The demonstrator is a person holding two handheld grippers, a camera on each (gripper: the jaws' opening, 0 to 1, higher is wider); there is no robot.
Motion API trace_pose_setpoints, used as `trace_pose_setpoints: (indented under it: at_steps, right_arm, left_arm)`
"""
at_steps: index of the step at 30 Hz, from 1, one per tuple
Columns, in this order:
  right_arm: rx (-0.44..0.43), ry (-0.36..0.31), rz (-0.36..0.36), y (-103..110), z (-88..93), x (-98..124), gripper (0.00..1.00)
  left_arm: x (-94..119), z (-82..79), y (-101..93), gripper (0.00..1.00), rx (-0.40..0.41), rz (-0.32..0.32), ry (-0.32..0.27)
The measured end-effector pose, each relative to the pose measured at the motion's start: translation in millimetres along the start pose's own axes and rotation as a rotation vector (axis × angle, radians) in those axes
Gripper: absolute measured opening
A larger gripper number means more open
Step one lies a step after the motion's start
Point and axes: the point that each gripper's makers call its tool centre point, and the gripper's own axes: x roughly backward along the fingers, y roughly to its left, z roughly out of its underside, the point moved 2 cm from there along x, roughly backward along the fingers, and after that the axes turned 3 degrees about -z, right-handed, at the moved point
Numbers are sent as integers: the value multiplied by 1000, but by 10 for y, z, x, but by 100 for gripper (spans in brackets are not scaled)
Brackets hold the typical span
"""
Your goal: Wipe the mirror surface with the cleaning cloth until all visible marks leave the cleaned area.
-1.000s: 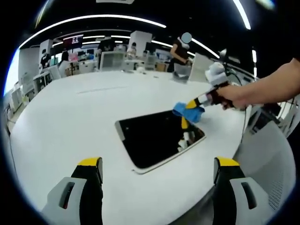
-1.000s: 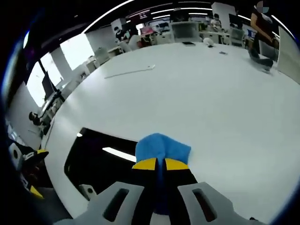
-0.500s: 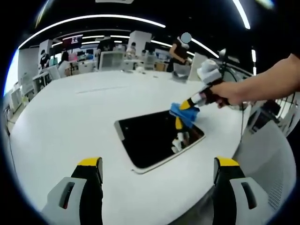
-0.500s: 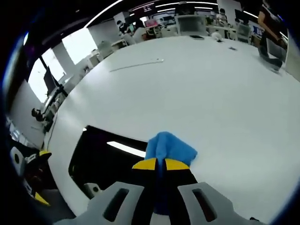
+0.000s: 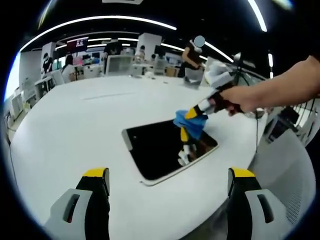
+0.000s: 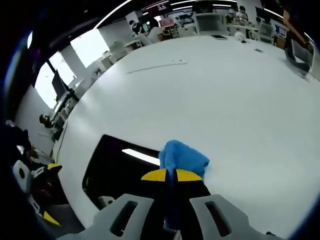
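Dark glass of the mirror (image 5: 167,149) lies flat on the white table (image 5: 75,130), a rectangle with a pale rim. In the left gripper view its long axis runs from near-left to far-right, the far-right short end pointing toward the person's hand (image 5: 235,100). It sits ahead of the left gripper (image 5: 169,175), between and beyond that gripper's two jaws.

Blue cloth (image 5: 189,121) rests on the far-right corner of the mirror, about where glass meets rim. It is pinched in the right gripper (image 6: 171,175) — jaws clenched together on the cloth, yellow tips touching with a tuft of blue fanning out ahead.

In the right gripper view the mirror (image 6: 125,165) spreads to the left of the cloth (image 6: 182,157) and back toward the camera; a ceiling light shows in it as a bright bar. So the unwiped glass lies left and near of the right gripper, along the long axis — likely the stroke has to travel that way.

Right gripper is the one at the mirror. Left gripper hangs back over bare table with jaws spread wide, grasping nothing, well apart from the glass.

No marks can be made out on the surface at this size.
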Motion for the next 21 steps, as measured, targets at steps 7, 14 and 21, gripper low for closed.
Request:
trace_pose_setpoints:
  at_steps: [7, 14, 21]
  right_arm:
    - [18, 10, -30, 222, -41, -133, 0]
    - [27, 18, -42, 349, -56, -198, 0]
    - [12, 17, -67, 471, -74, -271, 0]
  left_arm:
    - [7, -12, 2, 99, -1, -4, -7]
    - [8, -15, -10, 99, -2, 1, -8]
    - [31, -54, -14, 99, -11, -6, -21]
